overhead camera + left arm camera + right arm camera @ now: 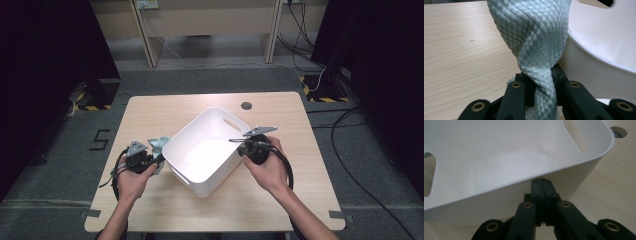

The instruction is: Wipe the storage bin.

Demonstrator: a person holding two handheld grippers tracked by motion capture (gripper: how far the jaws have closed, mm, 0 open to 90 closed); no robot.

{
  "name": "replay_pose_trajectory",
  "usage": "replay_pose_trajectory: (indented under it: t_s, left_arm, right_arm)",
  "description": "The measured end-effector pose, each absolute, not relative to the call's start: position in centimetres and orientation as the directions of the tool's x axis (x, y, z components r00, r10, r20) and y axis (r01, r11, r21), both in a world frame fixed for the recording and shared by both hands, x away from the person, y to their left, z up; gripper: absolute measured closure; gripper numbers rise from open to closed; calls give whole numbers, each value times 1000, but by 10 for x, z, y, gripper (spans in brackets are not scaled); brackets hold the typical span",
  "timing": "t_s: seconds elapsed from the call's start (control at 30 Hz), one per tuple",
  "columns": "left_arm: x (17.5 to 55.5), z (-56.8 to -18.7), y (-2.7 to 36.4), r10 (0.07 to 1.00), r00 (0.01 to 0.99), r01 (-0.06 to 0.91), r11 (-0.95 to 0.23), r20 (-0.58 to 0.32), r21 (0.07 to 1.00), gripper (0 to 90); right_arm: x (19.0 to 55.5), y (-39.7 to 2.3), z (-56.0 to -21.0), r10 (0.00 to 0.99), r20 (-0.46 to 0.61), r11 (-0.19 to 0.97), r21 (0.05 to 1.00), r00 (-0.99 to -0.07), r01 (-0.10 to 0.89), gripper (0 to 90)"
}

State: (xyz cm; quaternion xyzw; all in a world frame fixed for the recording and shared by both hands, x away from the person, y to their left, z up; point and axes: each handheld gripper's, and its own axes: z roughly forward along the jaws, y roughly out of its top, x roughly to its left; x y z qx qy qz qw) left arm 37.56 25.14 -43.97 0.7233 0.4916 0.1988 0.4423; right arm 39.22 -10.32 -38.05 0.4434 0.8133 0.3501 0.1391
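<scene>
A white plastic tub [220,127] with cut-out handles stands at an angle in the middle of the wooden table [150,110], with nothing inside it. My left gripper [158,160] is at the tub's left side, shut on a pale blue-green quilted cloth [159,145]. In the left gripper view the cloth [534,37] rises twisted out of the left gripper [540,77], next to the tub wall [599,45]. My right gripper [240,145] is at the tub's right side. In the right gripper view the right gripper [541,181] is shut with nothing between its jaws, its tips at the tub's [511,157] outer wall just under the rim.
A round cable hole [246,105] sits in the table behind the tub, also seen as the hole [617,131] in the right gripper view. Beyond the table are a grey floor, wooden furniture legs and loose cables [300,30] at the back right.
</scene>
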Motion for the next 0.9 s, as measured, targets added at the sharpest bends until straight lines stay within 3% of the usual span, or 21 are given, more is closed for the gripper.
replay_pose_trajectory:
  t_s: [0.17,0.3,0.5,0.9]
  left_arm:
    - [384,-439,231,885,446,529,-140,-134,837,774]
    - [390,-439,218,870,473,524,-152,-138,838,773]
    - [390,-439,206,853,516,491,-222,-76,842,768]
    - [343,-433,205,821,571,422,-268,-24,866,766]
  right_arm:
    - [398,-85,-382,821,45,388,688,-569,614,900]
    - [416,-92,-384,862,26,348,697,-506,627,880]
    - [424,-111,-386,887,86,264,713,-454,650,813]
    - [418,-117,-367,881,164,151,792,-444,592,669]
